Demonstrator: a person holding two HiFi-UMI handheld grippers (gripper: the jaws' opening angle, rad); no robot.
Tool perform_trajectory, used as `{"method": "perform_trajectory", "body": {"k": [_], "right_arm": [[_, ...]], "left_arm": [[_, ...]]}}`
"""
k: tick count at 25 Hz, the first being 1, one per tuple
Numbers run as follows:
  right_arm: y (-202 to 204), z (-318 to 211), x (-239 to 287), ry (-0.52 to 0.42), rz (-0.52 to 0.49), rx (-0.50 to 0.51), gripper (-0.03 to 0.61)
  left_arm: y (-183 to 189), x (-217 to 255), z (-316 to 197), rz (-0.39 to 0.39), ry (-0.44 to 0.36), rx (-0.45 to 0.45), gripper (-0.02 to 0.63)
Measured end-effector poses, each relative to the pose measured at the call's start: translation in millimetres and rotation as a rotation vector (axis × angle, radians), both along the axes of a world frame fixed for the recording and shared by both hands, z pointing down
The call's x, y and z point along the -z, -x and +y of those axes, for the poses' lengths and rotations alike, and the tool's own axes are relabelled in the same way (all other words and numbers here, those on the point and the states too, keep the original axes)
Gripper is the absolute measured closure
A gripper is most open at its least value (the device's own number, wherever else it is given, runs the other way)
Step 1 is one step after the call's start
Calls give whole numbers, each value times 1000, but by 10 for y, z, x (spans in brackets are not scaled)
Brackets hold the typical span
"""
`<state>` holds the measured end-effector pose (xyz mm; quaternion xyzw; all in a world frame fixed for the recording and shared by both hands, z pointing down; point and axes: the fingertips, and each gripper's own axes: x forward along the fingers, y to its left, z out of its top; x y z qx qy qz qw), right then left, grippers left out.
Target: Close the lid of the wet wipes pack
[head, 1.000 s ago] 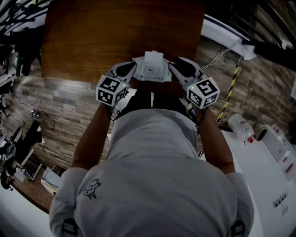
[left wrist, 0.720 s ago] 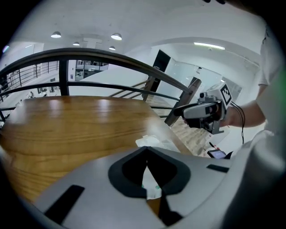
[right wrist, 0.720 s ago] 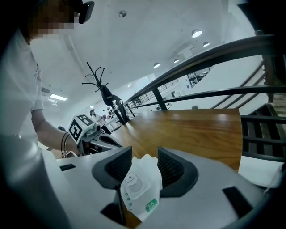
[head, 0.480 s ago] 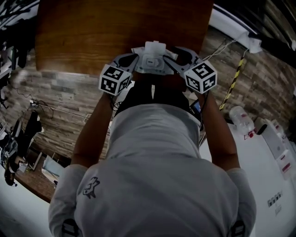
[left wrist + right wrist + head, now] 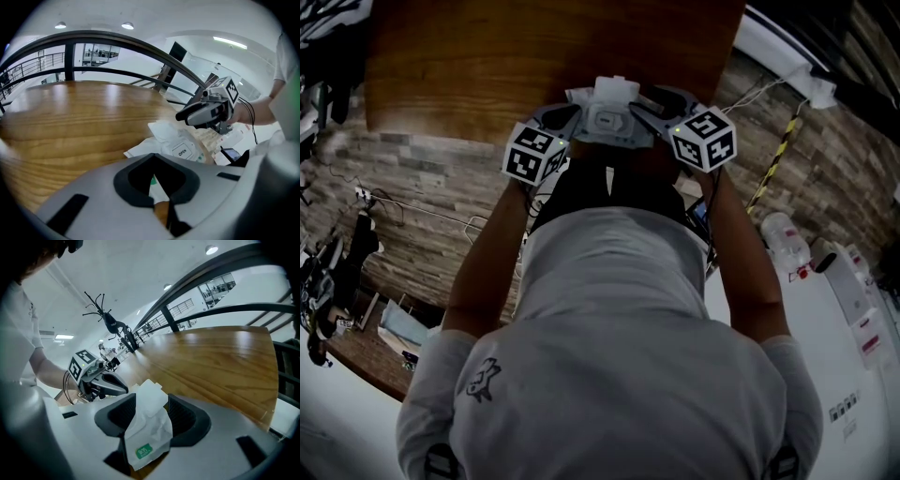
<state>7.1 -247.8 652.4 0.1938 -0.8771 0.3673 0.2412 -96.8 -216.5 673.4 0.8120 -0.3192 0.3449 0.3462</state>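
Brings the wet wipes pack [image 5: 609,117] down onto the wooden counter [image 5: 487,66], farther in over the wood than a second ago. Has just been opening the right gripper [image 5: 151,417], with fingers now spread wide and the pack lying between them unpressed. Holds the left gripper [image 5: 160,186] pressed together, seemingly pinching the pack's near corner. Looks like a set-down; leaves the white lid flap [image 5: 151,391] apparently raised, not yet pressed shut.

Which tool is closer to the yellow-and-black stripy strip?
Right. The right tool sits between the wipes pack and the stripy strip; the left tool is beyond the pack.
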Motion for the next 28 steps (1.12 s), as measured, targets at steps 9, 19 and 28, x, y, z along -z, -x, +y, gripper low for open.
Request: {"method": "perform_trajectory", "body": {"k": [9,19,28], "right_arm": [[61,16,-140,47,-12,23,377],[154,-18,-200,65,-22,38,373],[157,7,29,9,-33,34,373]], "left_arm": [[-14,-107,14,-7,32,1,604],[21,-140,-19,21,33,22,604],[18,-156,-19,26,14,22,604]]}}
